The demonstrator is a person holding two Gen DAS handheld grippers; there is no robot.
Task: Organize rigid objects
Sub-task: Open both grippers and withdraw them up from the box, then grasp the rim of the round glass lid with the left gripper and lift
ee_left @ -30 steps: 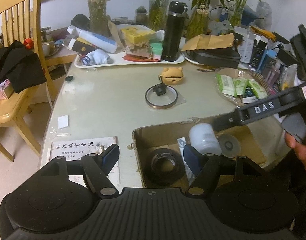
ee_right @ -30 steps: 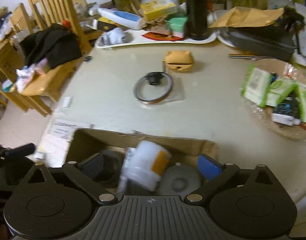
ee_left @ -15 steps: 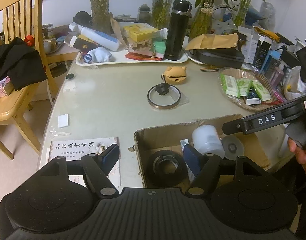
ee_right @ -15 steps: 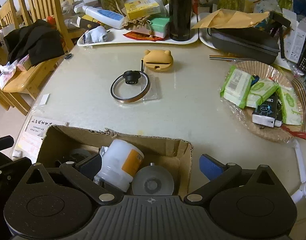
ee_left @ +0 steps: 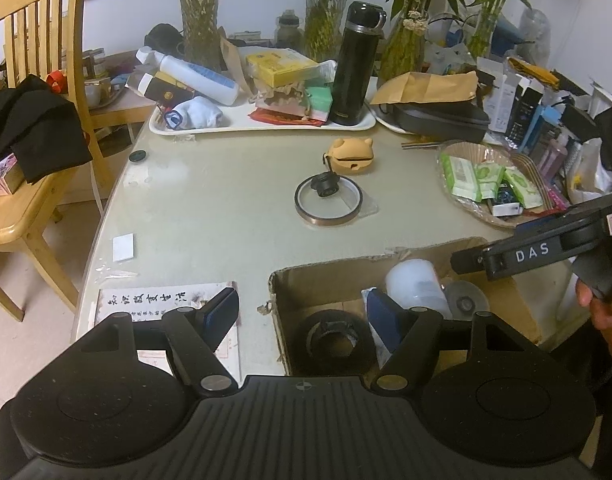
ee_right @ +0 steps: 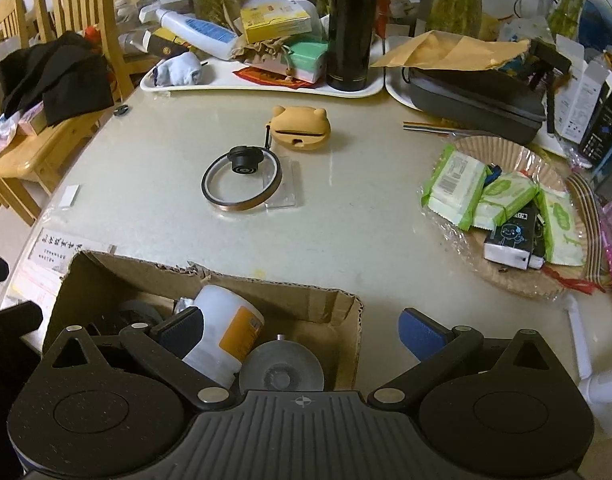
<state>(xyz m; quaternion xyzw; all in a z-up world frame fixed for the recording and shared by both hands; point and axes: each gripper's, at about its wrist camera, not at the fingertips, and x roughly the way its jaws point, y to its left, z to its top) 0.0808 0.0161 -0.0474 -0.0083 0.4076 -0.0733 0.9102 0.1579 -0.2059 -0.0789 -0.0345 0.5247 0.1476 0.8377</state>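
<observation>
An open cardboard box (ee_left: 318, 276) (ee_right: 306, 300) sits at the table's near edge. In it lie a white jar with an orange label (ee_right: 225, 328) (ee_left: 414, 284), a grey disc (ee_right: 281, 368) (ee_left: 464, 300) and a black tape roll (ee_left: 332, 336). On the table beyond lie a brown tape ring (ee_right: 241, 186) (ee_left: 328, 202) with a small black lens (ee_right: 245, 160) on it, and an orange frog-shaped case (ee_right: 301, 128) (ee_left: 352, 152). My left gripper (ee_left: 301, 316) is open over the box's left edge. My right gripper (ee_right: 301, 332) is open and empty above the box.
A white tray (ee_left: 265, 124) with bottles, boxes and a black flask (ee_left: 356, 64) stands at the back. A basket of green wipe packs (ee_right: 506, 208) is at the right. A printed sheet (ee_left: 153, 304) and wooden chairs (ee_left: 29, 92) are at the left.
My right gripper has let go of the white jar, which now lies in the box, and has drawn back and up. The left gripper has barely moved.
</observation>
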